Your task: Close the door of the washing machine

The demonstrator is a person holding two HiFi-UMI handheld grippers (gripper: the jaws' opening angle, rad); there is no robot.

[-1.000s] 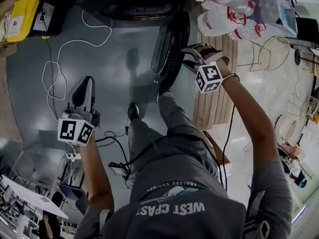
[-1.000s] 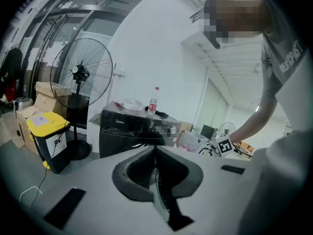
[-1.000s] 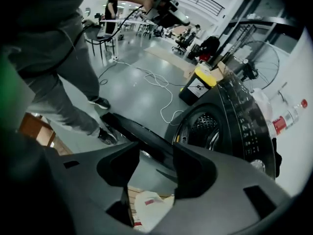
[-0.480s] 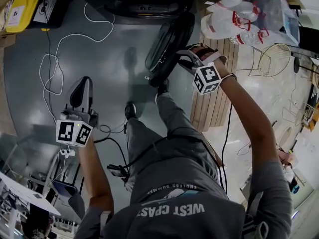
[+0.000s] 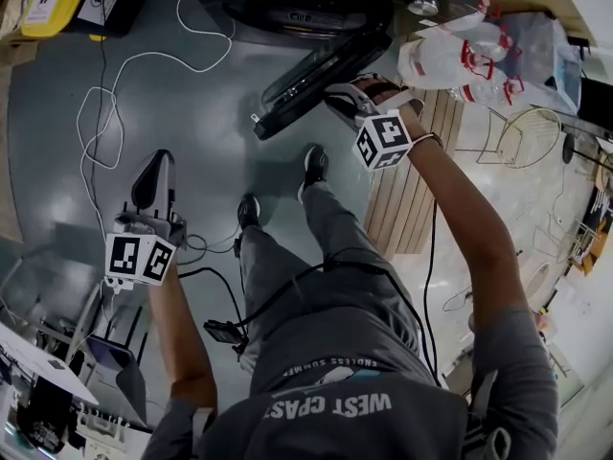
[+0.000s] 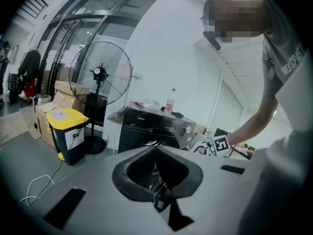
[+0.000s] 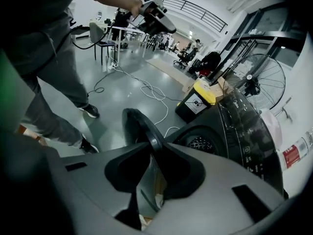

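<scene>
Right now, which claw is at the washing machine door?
The right claw: its jaws have just been closing on the rim of the door. The left claw hangs empty, away.

The washing machine (image 5: 316, 12) runs off the head view's top edge.

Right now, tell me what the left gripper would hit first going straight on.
Probably the washing machine, dead ahead beyond the left gripper; depth is unclear, and nothing nearer shows.
</scene>
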